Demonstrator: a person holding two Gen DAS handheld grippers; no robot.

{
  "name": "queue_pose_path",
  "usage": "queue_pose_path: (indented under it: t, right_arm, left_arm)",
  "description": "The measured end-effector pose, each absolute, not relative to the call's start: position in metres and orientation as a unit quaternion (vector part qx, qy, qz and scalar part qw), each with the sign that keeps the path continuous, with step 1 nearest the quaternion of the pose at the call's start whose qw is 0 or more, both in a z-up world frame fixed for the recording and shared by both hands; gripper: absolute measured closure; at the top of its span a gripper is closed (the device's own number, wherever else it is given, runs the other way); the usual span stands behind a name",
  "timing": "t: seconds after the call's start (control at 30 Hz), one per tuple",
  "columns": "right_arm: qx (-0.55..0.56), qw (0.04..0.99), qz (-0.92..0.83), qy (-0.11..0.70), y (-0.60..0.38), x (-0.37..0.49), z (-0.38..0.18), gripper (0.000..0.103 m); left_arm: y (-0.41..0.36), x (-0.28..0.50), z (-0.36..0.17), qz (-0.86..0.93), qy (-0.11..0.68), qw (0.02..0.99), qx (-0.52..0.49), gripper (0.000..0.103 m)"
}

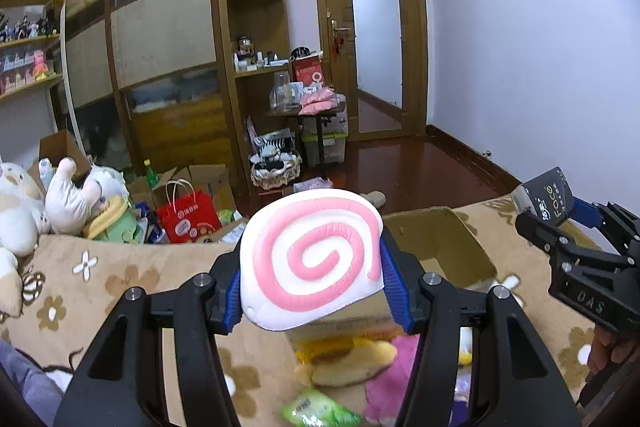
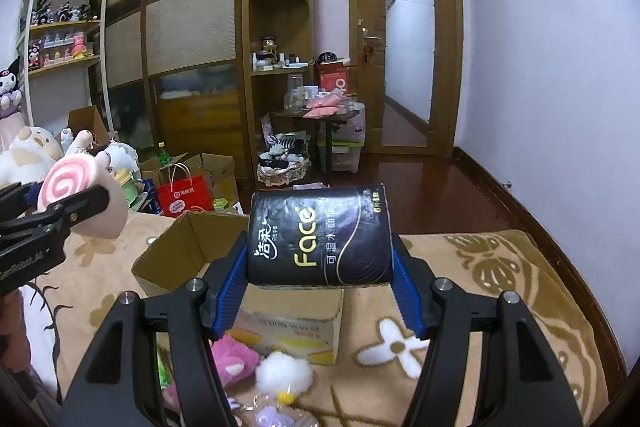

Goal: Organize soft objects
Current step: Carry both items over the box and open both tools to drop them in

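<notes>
My left gripper (image 1: 312,267) is shut on a white plush snail with a pink spiral shell (image 1: 316,259) and holds it above the bed, in front of an open cardboard box (image 1: 440,239). My right gripper (image 2: 320,251) is shut on a black tissue pack marked "Face" (image 2: 318,237), held over the same box (image 2: 192,243). The snail (image 2: 76,187) and the left gripper (image 2: 52,215) show at the left of the right wrist view. The tissue pack (image 1: 548,197) and right gripper (image 1: 568,223) show at the right of the left wrist view.
On the flowered bedspread (image 1: 120,279) in front of the box lie a yellow plush (image 1: 352,363), a pink plush (image 2: 234,363), a white fluffy toy (image 2: 284,373) and a green packet (image 1: 316,411). Plush toys (image 1: 68,203) pile at the left. A red paper bag (image 1: 188,219) and boxes stand beyond the bed.
</notes>
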State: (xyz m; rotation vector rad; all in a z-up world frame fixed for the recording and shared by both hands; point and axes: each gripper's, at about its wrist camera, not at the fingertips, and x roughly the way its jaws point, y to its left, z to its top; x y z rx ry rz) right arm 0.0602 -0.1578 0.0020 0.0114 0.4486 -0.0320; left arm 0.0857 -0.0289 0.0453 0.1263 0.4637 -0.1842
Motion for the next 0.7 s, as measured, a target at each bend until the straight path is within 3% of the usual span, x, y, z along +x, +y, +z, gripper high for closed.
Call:
queue_pose_path:
  t: [0.27, 0.7]
  right_arm:
    - [0.010, 0.973, 0.002, 0.232, -0.156, 0.096, -0.011, 0.035]
    - [0.027, 0.959, 0.024, 0.282, -0.157, 0.141, -0.069, 0.035]
  left_arm:
    - [-0.048, 0.119, 0.028, -0.091, 0.234, 0.963, 0.095, 0.046]
    - [-0.056, 0.170, -0.034, -0.093, 0.305, 0.942, 0.108, 0.042]
